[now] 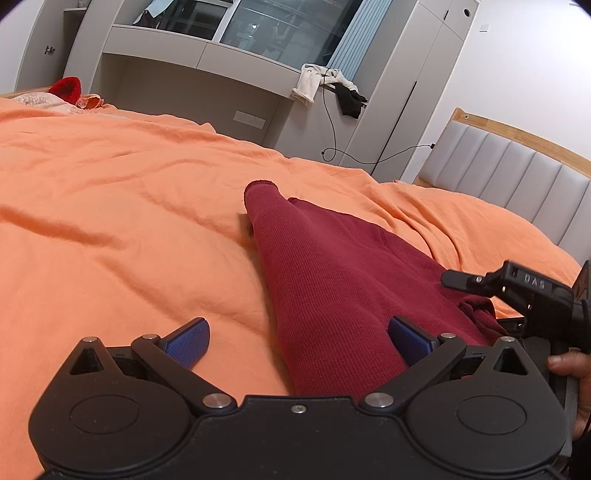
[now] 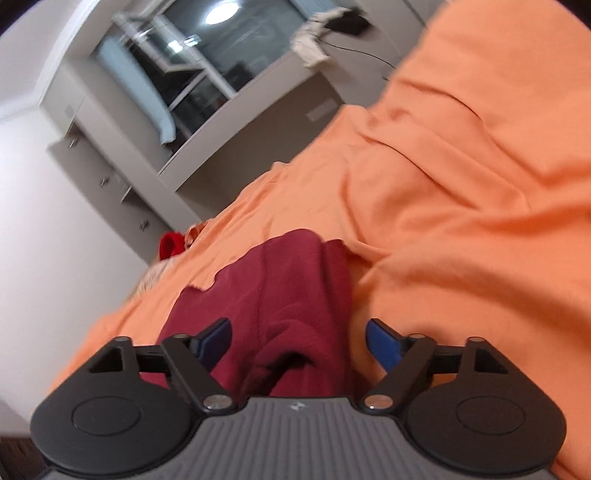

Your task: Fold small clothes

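Note:
A dark red knit garment [image 1: 332, 273] lies on the orange bedsheet [image 1: 110, 206], stretching away from me with one narrow end far out. My left gripper [image 1: 299, 339] is open, its blue pads straddling the garment's near left edge. My right gripper [image 2: 297, 341] is open too, with bunched dark red cloth [image 2: 280, 295] lying between its jaws. The right gripper's black body [image 1: 532, 291] also shows at the right edge of the left wrist view, beside the garment's crumpled near corner.
A grey padded headboard [image 1: 517, 173] with a wooden rim stands at the right. Grey cabinets and a window [image 1: 258, 26] line the far wall, with clothes and a cable hanging there. A bright red item [image 1: 66, 88] lies at the bed's far left.

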Available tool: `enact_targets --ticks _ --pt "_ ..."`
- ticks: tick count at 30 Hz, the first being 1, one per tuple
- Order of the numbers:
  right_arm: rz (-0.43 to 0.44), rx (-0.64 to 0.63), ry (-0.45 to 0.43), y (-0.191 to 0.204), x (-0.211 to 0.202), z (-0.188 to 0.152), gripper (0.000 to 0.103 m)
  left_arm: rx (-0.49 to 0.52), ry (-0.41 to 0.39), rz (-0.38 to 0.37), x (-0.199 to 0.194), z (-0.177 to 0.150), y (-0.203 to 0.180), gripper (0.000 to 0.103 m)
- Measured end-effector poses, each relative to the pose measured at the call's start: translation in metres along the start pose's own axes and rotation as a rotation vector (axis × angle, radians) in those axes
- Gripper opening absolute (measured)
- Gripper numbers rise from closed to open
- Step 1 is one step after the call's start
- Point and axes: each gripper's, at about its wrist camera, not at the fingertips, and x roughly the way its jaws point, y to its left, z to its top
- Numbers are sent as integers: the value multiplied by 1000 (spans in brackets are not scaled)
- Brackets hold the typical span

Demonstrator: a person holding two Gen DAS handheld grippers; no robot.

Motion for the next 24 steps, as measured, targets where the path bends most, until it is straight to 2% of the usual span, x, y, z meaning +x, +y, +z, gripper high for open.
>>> enact_targets --ticks 3,7,10,24 --pt "1 76 10 -15 8 3 82 0 0 0 0 0 0 103" --pt "-17 114 13 -21 14 1 64 3 3 3 2 0 0 103" --pt "-23 113 18 -21 17 -1 57 3 5 4 2 -1 0 103" --pt "-39 86 17 -15 18 -4 56 -6 7 -2 1 2 0 103"
